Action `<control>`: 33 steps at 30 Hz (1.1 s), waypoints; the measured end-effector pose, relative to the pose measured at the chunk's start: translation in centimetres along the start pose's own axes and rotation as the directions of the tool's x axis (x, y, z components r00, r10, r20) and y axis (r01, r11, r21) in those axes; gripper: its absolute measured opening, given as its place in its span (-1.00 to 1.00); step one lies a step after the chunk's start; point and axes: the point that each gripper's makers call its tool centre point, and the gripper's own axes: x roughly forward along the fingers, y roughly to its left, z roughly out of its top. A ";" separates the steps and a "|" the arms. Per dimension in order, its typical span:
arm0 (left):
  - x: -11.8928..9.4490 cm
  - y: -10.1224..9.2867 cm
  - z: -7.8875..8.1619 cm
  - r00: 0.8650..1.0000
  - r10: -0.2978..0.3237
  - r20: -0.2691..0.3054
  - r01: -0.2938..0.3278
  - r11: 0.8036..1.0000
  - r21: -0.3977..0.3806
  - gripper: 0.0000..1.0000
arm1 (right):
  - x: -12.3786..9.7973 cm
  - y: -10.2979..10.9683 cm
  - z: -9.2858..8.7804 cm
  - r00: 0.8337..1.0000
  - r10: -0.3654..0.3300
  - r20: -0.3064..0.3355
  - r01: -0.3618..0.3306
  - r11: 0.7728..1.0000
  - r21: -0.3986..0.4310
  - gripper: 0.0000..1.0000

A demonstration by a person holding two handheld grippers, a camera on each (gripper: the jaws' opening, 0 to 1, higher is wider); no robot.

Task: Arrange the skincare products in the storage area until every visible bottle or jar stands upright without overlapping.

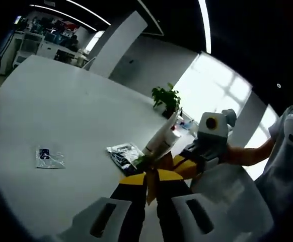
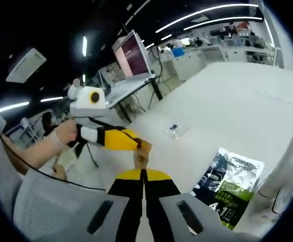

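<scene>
In the right gripper view, a dark-and-green sachet (image 2: 228,187) lying on the white table (image 2: 227,96) at about four o'clock carries white lettering near its top that appears to read "EXPERT", and a large "4" near its lower edge. Its smaller print is illegible. No other text can be read.

left hand-held gripper (image 1: 151,194) w/ black jaws, yellow tips, grey body, right hand-held gripper (image 2: 142,189) same colours

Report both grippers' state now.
Left gripper: shut, nothing visibly held.
Right gripper: shut, nothing visibly held.
</scene>
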 end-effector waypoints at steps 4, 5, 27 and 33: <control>0.2 0.7 -0.6 0.999 0.035 -0.025 -0.035 0.999 -0.012 -1.00 | 0.7 -0.3 -0.8 0.999 -0.012 -0.035 0.012 1.000 0.001 -0.98; 0.3 0.9 -0.8 0.998 0.048 -0.036 -0.048 0.999 -0.011 -1.00 | 0.8 -0.5 -1.0 0.999 -0.020 -0.047 0.019 1.000 -0.006 -0.98; 1.2 4.7 -5.7 0.934 0.248 -0.259 -0.217 0.966 0.141 -1.00 | 3.8 -2.5 -5.9 0.970 -0.103 -0.220 0.060 0.979 -0.194 -0.86; 1.7 5.2 -6.5 0.922 0.255 -0.292 -0.210 0.962 0.176 -1.00 | 3.3 -2.4 -6.5 0.964 -0.113 -0.241 0.055 0.971 -0.234 -0.80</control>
